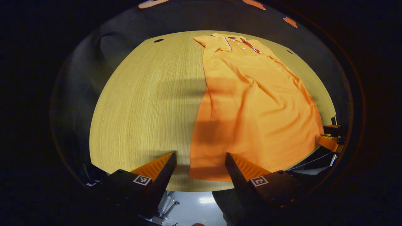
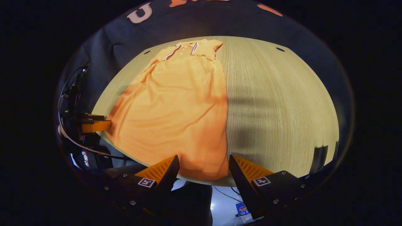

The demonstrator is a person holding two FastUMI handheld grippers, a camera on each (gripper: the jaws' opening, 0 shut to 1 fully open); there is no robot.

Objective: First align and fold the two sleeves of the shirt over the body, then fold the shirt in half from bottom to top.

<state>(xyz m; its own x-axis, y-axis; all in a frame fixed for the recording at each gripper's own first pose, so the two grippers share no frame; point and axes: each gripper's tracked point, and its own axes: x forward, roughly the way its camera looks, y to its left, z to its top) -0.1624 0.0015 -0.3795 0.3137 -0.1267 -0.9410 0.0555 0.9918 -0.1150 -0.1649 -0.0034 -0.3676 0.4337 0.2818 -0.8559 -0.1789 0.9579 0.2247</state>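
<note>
Both your grippers, left gripper (image 1: 201, 163) and right gripper (image 2: 204, 166), hang spread apart at the hem of the orange shirt (image 1: 251, 103), which lies flat on the table (image 1: 144, 103), sleeves folded in, collar farthest away.

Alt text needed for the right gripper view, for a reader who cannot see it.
An orange polo shirt lies flat on a light wooden table, collar at the far end, sleeves already folded in. The right gripper hovers open at the shirt's near hem, and the left gripper sits at the table's edge beside the shirt.
</note>
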